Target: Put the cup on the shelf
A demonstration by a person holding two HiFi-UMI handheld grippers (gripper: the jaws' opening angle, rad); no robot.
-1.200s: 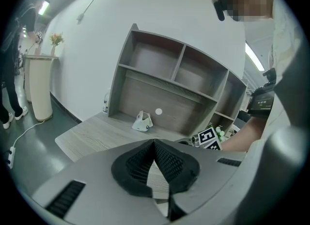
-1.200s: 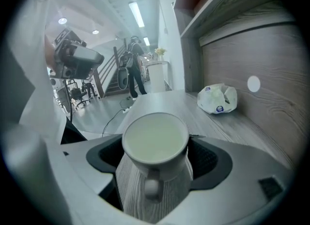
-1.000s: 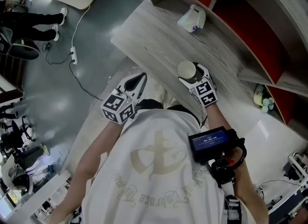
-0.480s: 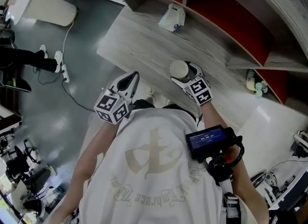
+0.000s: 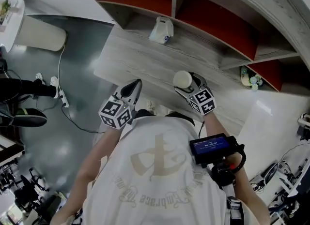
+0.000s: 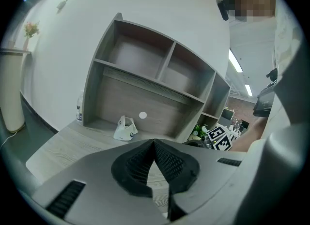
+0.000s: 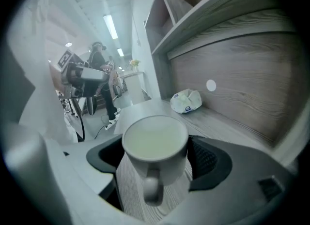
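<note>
Holding the cup [image 7: 155,144] between its two jaws, the right gripper [image 5: 188,81] sits over the wooden desk [image 5: 140,59], close to the desk's near edge and just in front of the person. The cup stands upright with its mouth up and looks empty. Its handle points back toward the gripper, away from the shelf, and the jaw pads press on its sides. Whether its base touches the desk or hangs just above it cannot be told.

The left gripper [image 5: 135,86] is to the left, by the near edge of the desk, with its jaws drawn together and nothing between them.

The shelf [image 6: 164,69] rises from the far edge of the desk, ahead of the cup and above it. In the right gripper view its lowest board runs overhead to the right. A white bag [image 5: 161,29] lies on the desk near the far edge, under the shelf and ahead-left of the cup.

The right gripper is much nearer the shelf and already carries the cup, so the move is likely its own. The cup probably has to rise and go forward, staying upright, to clear the front edge of a board and land in an open compartment
</note>
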